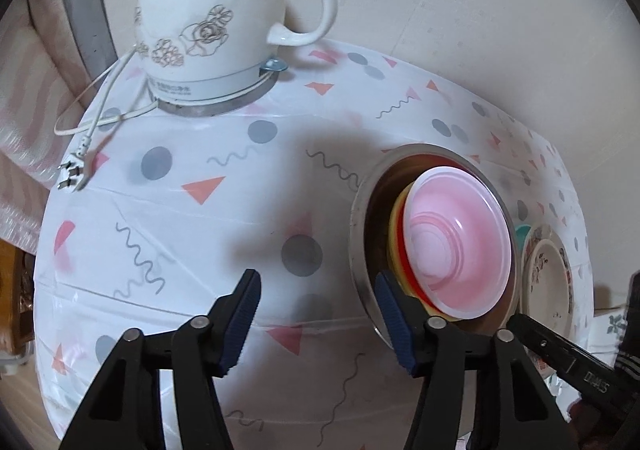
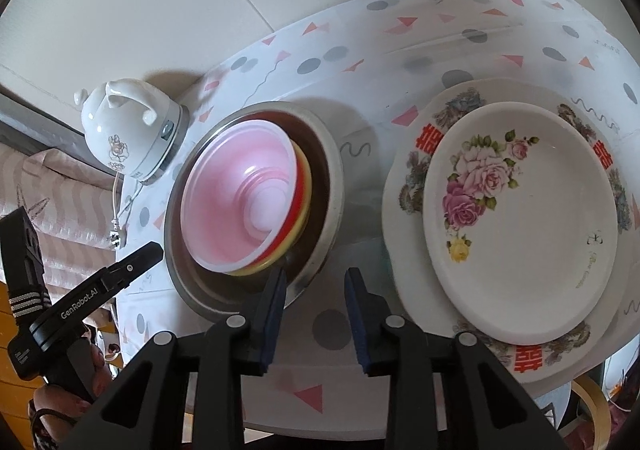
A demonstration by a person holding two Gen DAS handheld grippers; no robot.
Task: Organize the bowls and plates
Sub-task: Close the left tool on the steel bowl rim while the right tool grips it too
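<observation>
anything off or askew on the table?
Mostly tidy. The pink bowl and the red and yellow ones under it sit tilted and off-centre inside the metal bowl, not nested flat. The kettle cord lies loose, unplugged. No spills or breakage visible; both grippers empty.

Four nested bowls (image 2: 240, 205), perhaps; two plates (image 2: 520, 226); one kettle (image 1: 212, 21).

Pink bowl (image 2: 236, 205) over red and yellow ones, rose-patterned white plate (image 2: 520, 221), possibly steel-grey basin (image 2: 320, 234), confetti-print tablecloth (image 1: 200, 209)
</observation>
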